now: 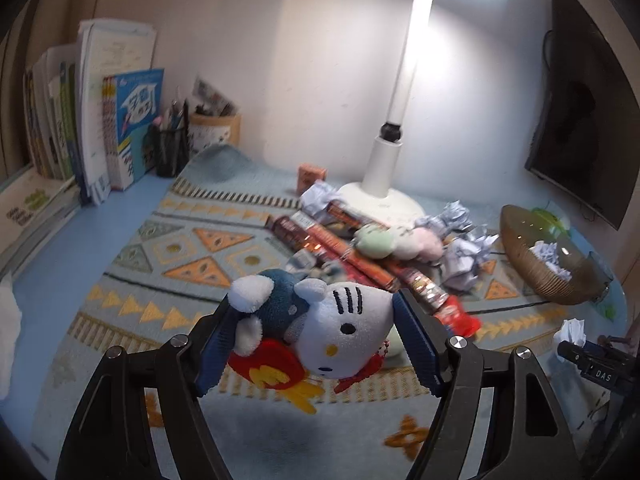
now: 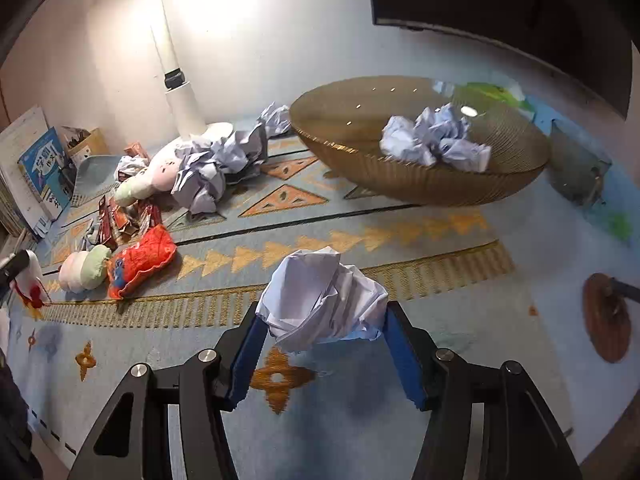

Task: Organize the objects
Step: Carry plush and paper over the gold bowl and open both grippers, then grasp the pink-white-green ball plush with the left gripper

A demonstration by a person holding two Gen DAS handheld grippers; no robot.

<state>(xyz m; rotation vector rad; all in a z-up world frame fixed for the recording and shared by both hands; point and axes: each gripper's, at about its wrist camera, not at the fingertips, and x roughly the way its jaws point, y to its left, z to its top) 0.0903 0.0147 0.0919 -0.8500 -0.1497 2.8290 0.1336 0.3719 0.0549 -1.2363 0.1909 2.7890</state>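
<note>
My left gripper [image 1: 316,324] is shut on a white cat plush toy [image 1: 340,328] with a blue body and red wing, held above the patterned mat [image 1: 180,264]. My right gripper [image 2: 322,320] is shut on a crumpled paper ball [image 2: 324,300], held above the mat in front of the woven bowl [image 2: 400,188]. The bowl holds crumpled papers [image 2: 436,140]; it also shows in the left wrist view [image 1: 536,276]. More crumpled papers [image 2: 216,164], small pastel plushes [image 1: 396,240], long snack packs [image 1: 344,248] and a red snack bag [image 2: 144,260] lie around the lamp base.
A white desk lamp [image 1: 392,184] stands at the back. Books [image 1: 100,120], a pen holder [image 1: 172,148] and a cup [image 1: 214,128] line the back left. A dark monitor [image 1: 580,120] stands on the right. A round brown coaster [image 2: 606,316] lies far right.
</note>
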